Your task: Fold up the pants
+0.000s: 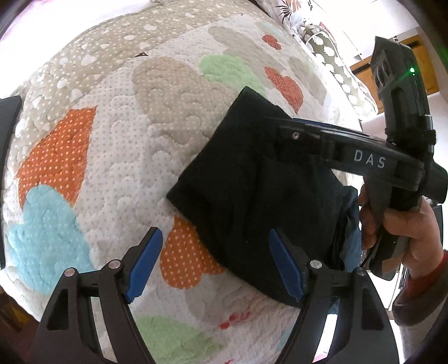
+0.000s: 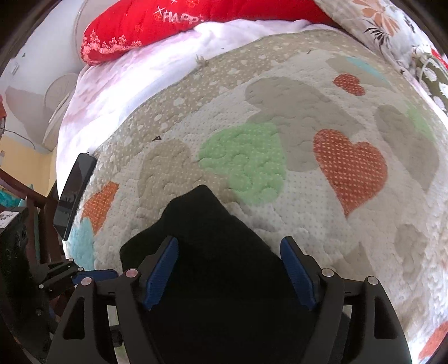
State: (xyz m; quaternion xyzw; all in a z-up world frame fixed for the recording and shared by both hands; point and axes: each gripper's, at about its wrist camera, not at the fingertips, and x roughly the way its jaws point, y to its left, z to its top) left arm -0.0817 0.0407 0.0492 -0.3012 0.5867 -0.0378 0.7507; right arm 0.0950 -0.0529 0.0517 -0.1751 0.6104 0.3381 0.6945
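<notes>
Dark folded pants [image 1: 252, 196] lie on a quilt with coloured hearts [image 1: 112, 140]. My left gripper [image 1: 215, 264] hovers open over the near left edge of the pants. Its right pad [image 1: 285, 266] is above the cloth and its left pad [image 1: 145, 263] is above bare quilt, with nothing gripped. A hand [image 1: 403, 224] holds my right gripper [image 1: 302, 131] above the right part of the pants. In the right wrist view that gripper [image 2: 229, 270] stands open over the pants [image 2: 212, 224], blue pads apart on either side and not pressing the cloth.
A black phone [image 2: 74, 196] lies at the quilt's left edge. A red pillow [image 2: 145, 25] and white sheet [image 2: 126, 84] lie at the far end, with floral bedding [image 2: 392, 25] at the far right. Wooden furniture [image 1: 420, 70] stands beyond the bed.
</notes>
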